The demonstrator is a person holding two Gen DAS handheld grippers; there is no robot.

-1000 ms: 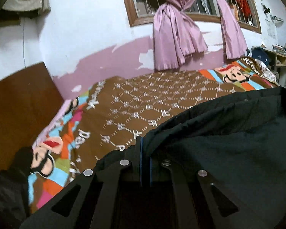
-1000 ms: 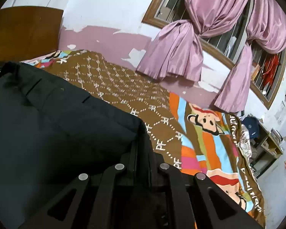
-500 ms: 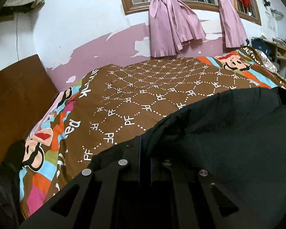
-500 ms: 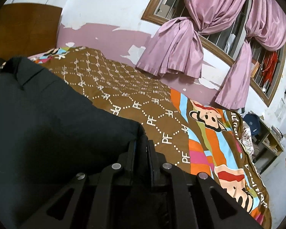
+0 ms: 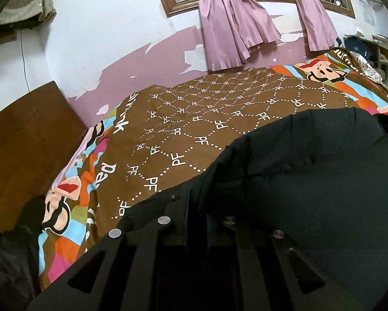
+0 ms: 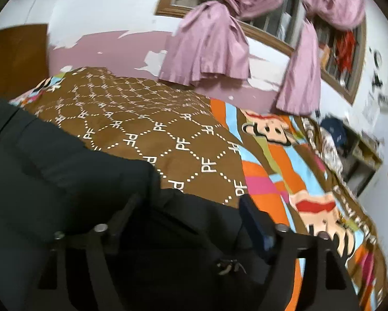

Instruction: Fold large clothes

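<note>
My left gripper (image 5: 197, 207) is clamped on a fold of the black jacket (image 5: 310, 181); my right gripper (image 6: 191, 207) has just been opening, jaws wide, cloth loose between them. The jacket lies on the patterned bedspread (image 5: 194, 119), looking soft, puffy and bulky; its edges seem best to grip. Both hands tilt downward.
</note>
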